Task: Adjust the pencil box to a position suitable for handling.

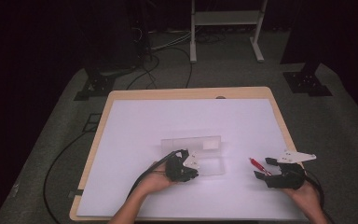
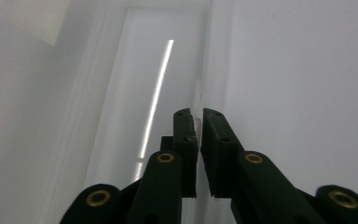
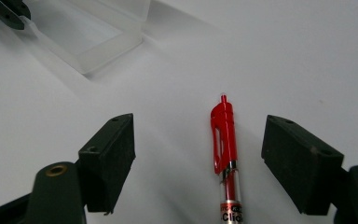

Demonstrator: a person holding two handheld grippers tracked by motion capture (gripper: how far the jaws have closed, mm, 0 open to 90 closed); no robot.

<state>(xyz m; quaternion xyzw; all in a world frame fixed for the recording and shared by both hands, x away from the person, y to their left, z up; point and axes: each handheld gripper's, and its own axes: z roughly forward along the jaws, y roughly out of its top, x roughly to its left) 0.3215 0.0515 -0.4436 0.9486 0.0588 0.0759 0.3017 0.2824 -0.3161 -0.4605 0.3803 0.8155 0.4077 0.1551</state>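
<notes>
The red click pen with a clear barrel lies near the right edge of the tabletop, between the wide-open jaws of the right gripper, its long axis pointing along them, while the left gripper is closed narrowly on the wall of the clear plastic box.

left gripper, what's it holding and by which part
The left gripper is shut on the thin side wall of the clear box, pinching its rim. The right gripper is open around the red pen, not gripping it.

bright overhead light on the white table, dark surroundings, soft blurry close-ups.
</notes>
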